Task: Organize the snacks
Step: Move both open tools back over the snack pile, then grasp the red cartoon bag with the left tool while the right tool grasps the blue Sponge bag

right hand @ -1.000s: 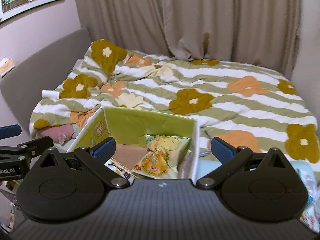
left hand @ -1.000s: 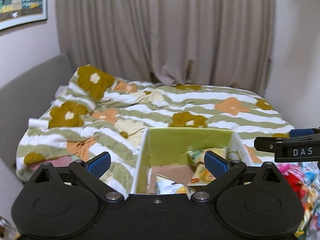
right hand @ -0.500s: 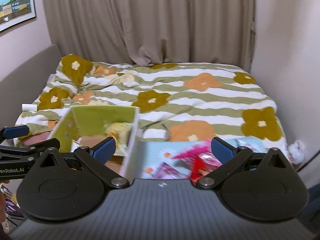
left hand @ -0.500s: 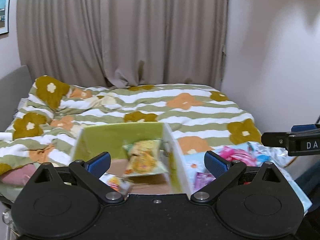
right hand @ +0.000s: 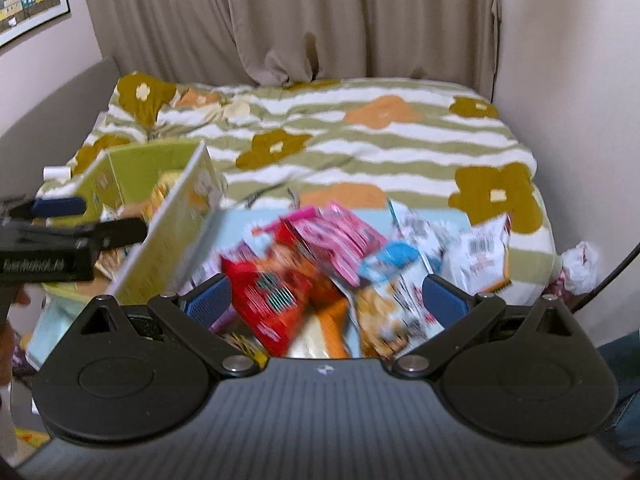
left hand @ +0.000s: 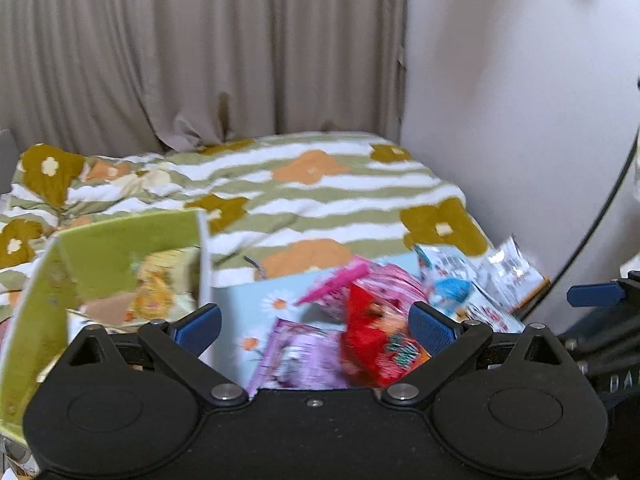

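Note:
A pile of snack packets lies on a light blue flowered sheet on the bed: a red packet, pink packets, a blue-and-white packet and a white packet. A green box at the left holds a yellow packet. My right gripper is open and empty just above the pile. My left gripper is open and empty, over the red packet and a purple packet. The left gripper also shows in the right wrist view.
The striped flowered quilt covers the bed. A curtain hangs behind it and a wall bounds the right side. A grey headboard is at the left. A crumpled white bag sits by the bed's right edge.
Both grippers have swung right, from over the green box to over the snack pile. Both stay open and empty.

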Motion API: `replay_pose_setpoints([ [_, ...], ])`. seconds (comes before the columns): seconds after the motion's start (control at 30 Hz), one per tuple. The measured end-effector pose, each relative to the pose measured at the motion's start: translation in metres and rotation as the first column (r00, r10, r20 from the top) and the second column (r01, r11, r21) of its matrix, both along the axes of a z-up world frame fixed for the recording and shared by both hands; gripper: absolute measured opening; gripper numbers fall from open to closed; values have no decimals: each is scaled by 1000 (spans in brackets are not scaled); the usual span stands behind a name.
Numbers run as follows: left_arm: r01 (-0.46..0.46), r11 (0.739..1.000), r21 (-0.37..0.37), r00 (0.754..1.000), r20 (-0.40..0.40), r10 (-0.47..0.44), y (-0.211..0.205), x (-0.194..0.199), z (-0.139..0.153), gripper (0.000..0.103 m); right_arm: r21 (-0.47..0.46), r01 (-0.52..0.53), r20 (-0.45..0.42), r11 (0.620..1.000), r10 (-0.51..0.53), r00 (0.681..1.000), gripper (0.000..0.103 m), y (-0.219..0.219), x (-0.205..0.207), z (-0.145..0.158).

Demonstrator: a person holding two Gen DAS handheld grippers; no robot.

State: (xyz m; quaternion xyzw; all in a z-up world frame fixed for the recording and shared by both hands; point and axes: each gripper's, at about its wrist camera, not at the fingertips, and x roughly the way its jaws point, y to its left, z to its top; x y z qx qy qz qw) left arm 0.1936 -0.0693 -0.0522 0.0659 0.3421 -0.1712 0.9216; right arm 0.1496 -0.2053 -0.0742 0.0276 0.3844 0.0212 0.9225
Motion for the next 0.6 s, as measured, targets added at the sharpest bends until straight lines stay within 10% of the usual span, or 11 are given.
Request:
replay_pose_setpoints([
  [0.6,202,923,329,979,-104,-177,-110,39,-90,101,55,-174,-196,983,181,964,103,-31,-10,-100],
])
